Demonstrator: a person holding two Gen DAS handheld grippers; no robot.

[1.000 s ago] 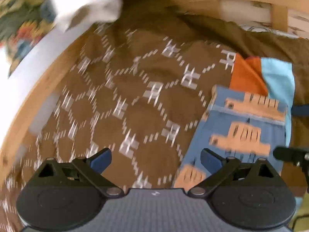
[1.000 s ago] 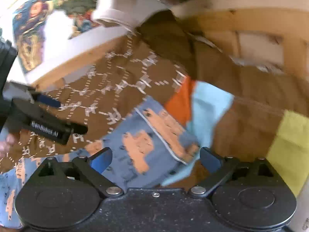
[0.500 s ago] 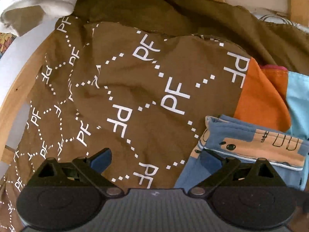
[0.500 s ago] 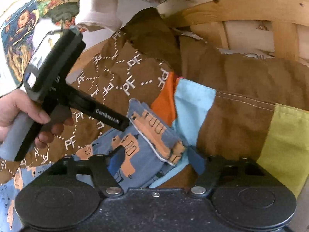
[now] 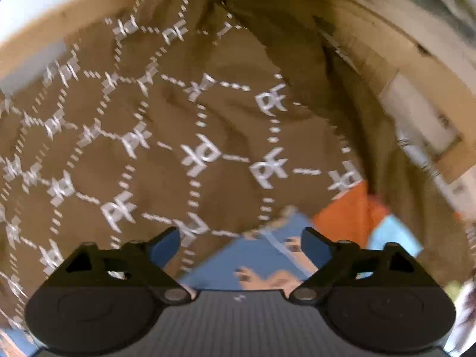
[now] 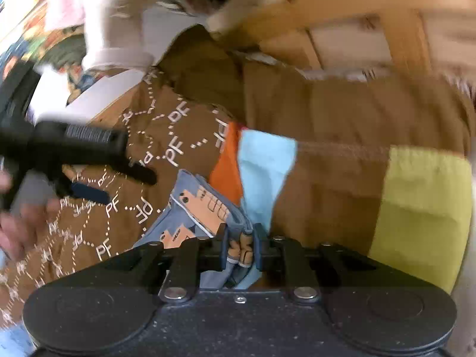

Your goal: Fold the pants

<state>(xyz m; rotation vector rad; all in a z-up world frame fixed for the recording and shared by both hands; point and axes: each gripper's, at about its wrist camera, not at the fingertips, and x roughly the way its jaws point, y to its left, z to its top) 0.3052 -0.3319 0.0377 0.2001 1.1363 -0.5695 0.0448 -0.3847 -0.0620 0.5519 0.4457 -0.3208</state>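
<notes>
1. The right gripper has just closed on the pants hem, beside the orange patch.
2. The left gripper, jaws wide and just narrowing slightly, holds nothing above the pants.
3. The thin pinch could slip if tugged.

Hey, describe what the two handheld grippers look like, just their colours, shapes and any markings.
Both are matte black. The right gripper has a speckled dark body, two round discs at its base, silver pivot pins and blue-padded jaws on scissor-like links. The left gripper has the same discs and blue pads, with a finely ribbed grey body. Seen from the right wrist camera, it shows a long black bar with a ribbed grey band. No sleeve is visible.
</notes>
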